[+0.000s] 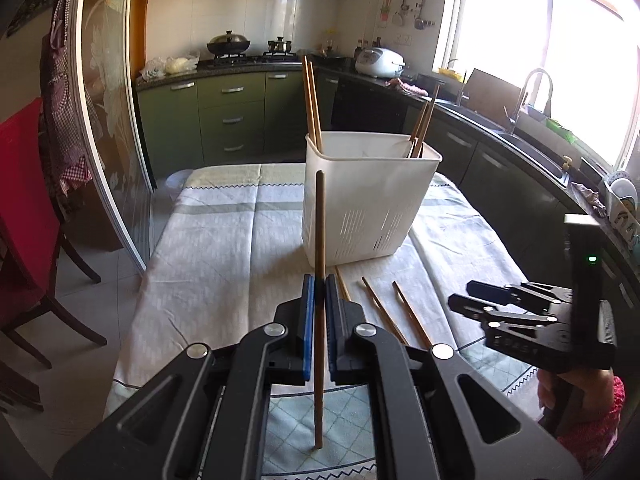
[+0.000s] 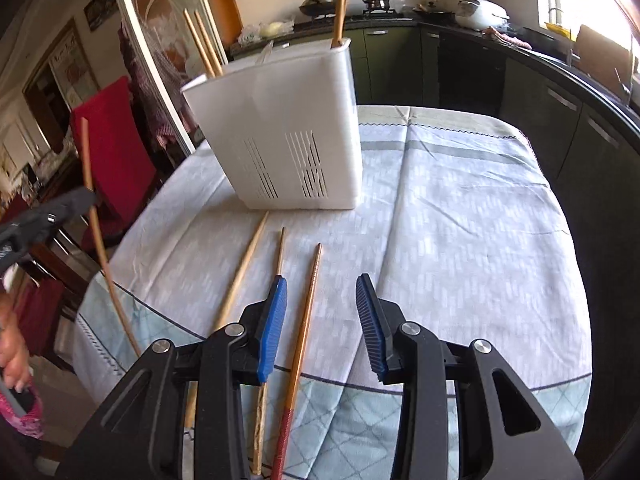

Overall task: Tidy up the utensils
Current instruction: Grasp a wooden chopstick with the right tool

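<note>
My left gripper (image 1: 319,286) is shut on a brown chopstick (image 1: 319,220), which stands upright above the table in front of the white slotted basket (image 1: 368,208). Several chopsticks lean in the basket's corners (image 1: 311,104). In the right wrist view, my right gripper (image 2: 321,280) hangs open low over the cloth. A red-handled chopstick (image 2: 310,300) lies between its blue pads (image 2: 276,320) without touching them. A thin chopstick (image 2: 281,252) and a pale one (image 2: 244,272) lie just to its left. The left gripper (image 2: 86,198) shows at the left edge with its chopstick (image 2: 98,232).
A checked cloth (image 2: 460,220) covers the table, and the basket (image 2: 280,132) stands at its middle. A red chair (image 1: 24,200) is off the left side by a sliding glass door (image 1: 108,120). Dark counters with a sink (image 1: 528,144) run along the right. A person's hand (image 2: 14,360) holds the left handle.
</note>
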The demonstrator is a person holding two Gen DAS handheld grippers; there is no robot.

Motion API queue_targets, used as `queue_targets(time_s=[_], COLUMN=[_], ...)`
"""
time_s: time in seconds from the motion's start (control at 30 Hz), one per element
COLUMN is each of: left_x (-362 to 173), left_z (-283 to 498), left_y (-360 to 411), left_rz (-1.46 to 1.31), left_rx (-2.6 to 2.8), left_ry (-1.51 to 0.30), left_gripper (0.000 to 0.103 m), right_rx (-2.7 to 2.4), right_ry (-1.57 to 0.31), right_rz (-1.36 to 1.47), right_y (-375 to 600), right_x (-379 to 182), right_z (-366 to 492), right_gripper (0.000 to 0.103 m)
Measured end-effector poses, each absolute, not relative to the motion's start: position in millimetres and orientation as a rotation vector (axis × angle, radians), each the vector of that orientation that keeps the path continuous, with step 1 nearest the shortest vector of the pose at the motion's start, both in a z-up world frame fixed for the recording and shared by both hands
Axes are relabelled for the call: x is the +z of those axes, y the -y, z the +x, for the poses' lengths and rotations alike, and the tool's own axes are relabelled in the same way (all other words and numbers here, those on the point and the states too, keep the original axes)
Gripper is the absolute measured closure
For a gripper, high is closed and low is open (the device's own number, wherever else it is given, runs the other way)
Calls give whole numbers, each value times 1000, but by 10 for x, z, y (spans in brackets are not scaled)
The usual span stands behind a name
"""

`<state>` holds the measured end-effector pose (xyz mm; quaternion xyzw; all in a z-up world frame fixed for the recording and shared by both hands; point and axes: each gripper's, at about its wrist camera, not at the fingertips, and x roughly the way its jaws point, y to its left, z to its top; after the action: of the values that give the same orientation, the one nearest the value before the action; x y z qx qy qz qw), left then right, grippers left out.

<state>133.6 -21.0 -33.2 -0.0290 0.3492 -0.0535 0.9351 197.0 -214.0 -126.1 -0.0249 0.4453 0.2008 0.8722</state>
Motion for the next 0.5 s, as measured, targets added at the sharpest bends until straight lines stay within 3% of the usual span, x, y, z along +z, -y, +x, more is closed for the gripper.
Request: queue_targets(time_s=[0.3,0.5], left_x=[-259,-262], left_z=[1107,1089], left_y=[180,164], left_rz=[-46,-46], left_rx=[-143,-157], left_ry=[-663,-657], left_gripper=[98,98], right_rx=[388,378], right_ry=[-1030,-1070], right_rz=[-174,-204], right_y=[1764,1635], right_x=[-1624,-1746], right_z=[2242,2312], right_gripper=[68,79])
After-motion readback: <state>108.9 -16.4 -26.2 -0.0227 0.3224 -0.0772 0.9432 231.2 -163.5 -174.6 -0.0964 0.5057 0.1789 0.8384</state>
